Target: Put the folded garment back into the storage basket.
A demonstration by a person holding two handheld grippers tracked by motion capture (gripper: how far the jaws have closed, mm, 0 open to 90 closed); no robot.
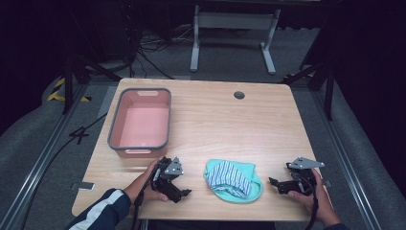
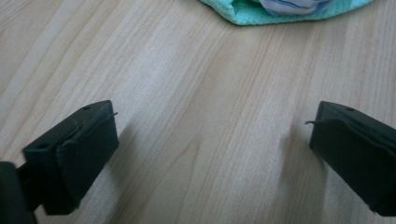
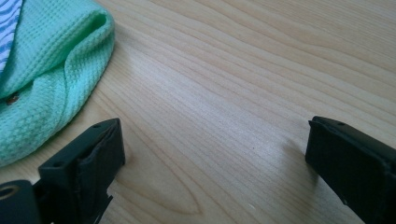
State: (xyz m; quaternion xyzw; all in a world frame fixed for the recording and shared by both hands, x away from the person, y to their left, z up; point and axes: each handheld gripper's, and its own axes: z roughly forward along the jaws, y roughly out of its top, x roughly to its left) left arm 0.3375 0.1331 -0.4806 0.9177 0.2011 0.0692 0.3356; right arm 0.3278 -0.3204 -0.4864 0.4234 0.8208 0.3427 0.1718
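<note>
A mint-green waffle cloth (image 1: 233,179) with a blue-and-white striped cloth (image 1: 233,175) folded on top lies near the table's front edge. My left gripper (image 1: 184,193) rests on the wood to its left, jaws wide open and empty. In the left gripper view the green cloth (image 2: 280,11) peeks in at the top, well beyond my left gripper (image 2: 212,140). My right gripper (image 1: 274,184) sits to the cloth's right, open and empty. In the right gripper view the green cloth (image 3: 51,74) bulges just past the left fingertip (image 3: 93,154) of my right gripper (image 3: 215,154), without touching it.
A pink bin with a grey rim (image 1: 140,120) stands at the table's left, behind my left hand. A round cable hole (image 1: 239,95) sits near the back edge. The wooden table (image 1: 230,124) is bare between the bin and the right edge.
</note>
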